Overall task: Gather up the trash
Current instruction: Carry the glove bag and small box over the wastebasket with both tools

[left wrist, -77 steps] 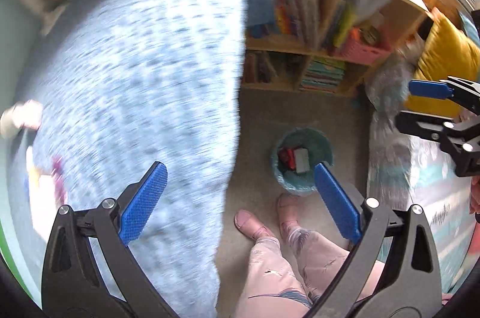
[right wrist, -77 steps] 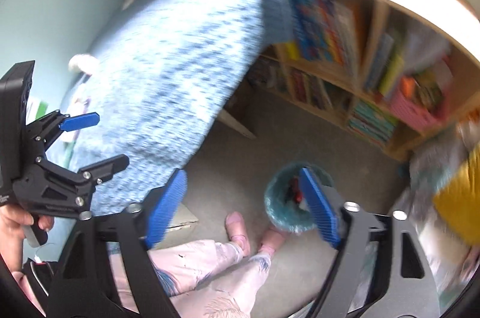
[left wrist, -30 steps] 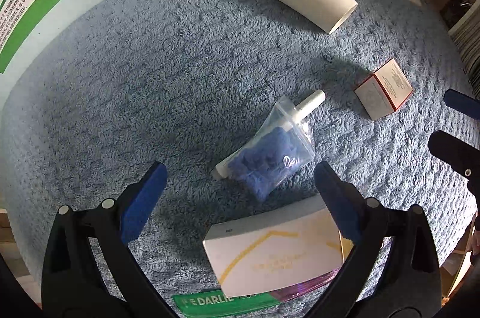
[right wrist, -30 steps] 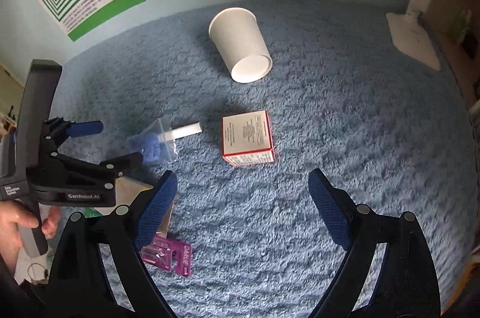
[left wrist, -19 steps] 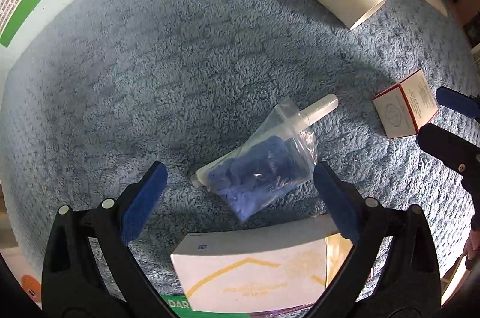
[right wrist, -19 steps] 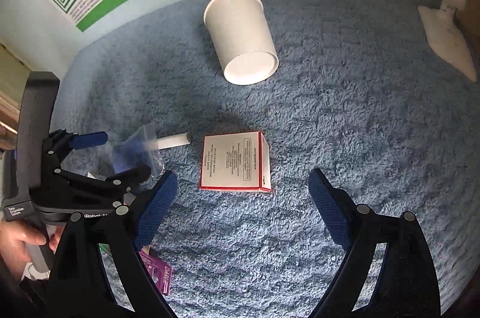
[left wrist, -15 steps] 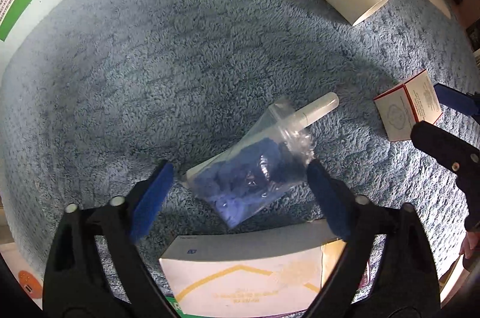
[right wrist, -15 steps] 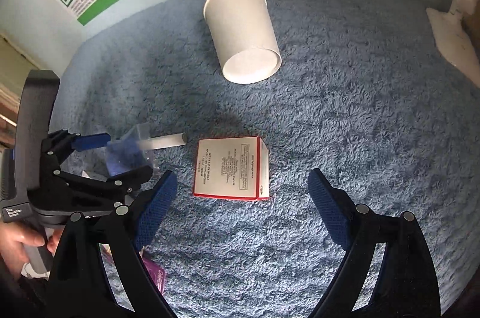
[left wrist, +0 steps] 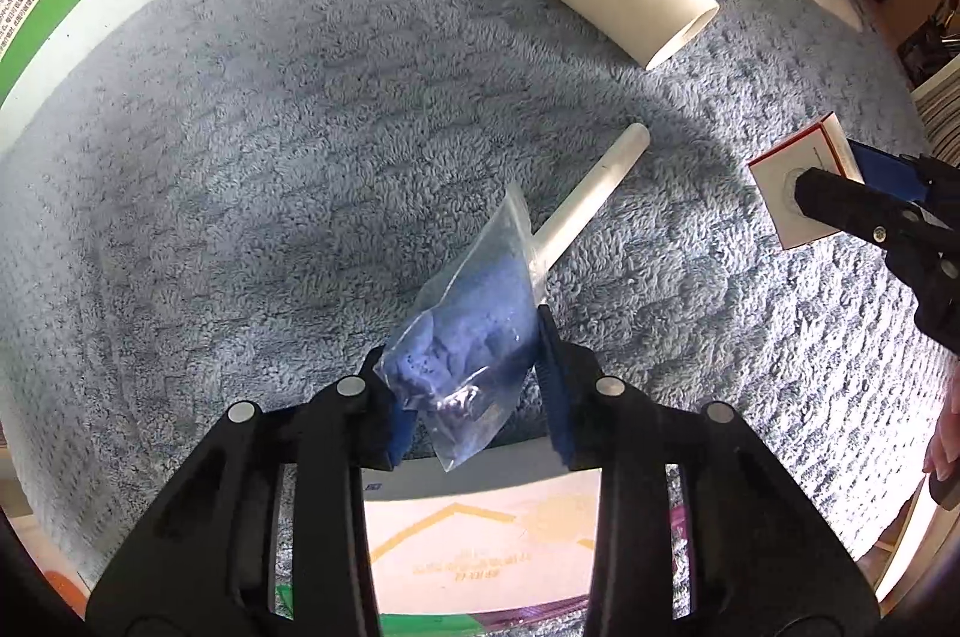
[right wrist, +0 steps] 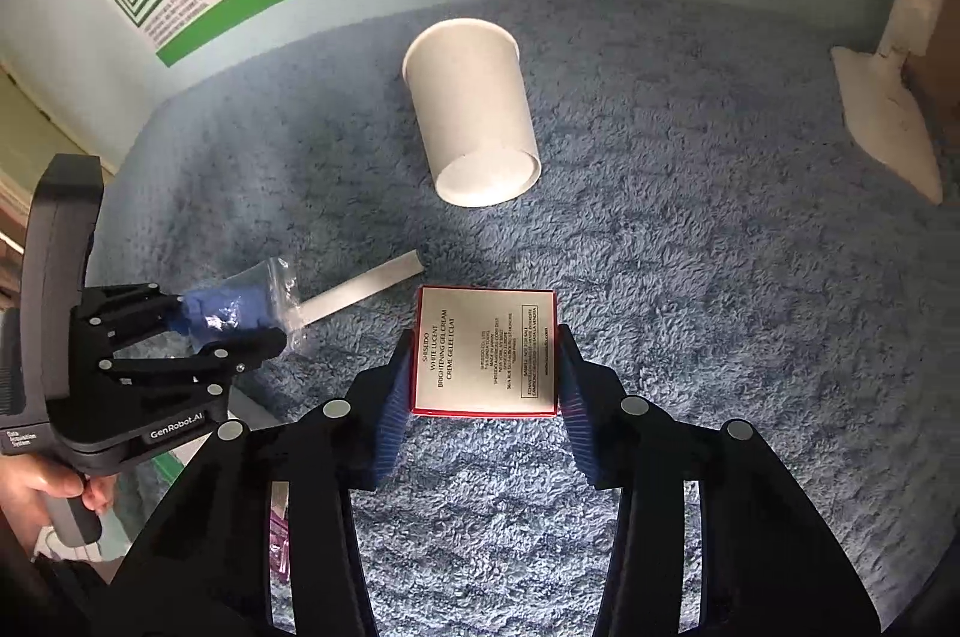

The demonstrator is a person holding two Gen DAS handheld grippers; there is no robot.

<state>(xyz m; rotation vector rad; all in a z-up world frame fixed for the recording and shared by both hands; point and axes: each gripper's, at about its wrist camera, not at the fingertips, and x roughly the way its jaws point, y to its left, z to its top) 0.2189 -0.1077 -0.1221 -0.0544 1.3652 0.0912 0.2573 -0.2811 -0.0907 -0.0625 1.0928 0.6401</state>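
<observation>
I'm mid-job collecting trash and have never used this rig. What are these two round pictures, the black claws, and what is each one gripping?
There is no robot: a person holds one pair of tongs in each hand, each with a wide-angle camera looking along its fingers. One picture comes from the left tongs, the other from the right tongs. Both are closing: the left on a clear bag of blue stuff, the right on a small red-edged box. A paper cup and a white tube lie on the blue blanket.

white tube point(left wrist: 591, 193): lower end behind bag point(left wrist: 474, 337) | flat carton point(left wrist: 480, 535): cut off by gripper
</observation>
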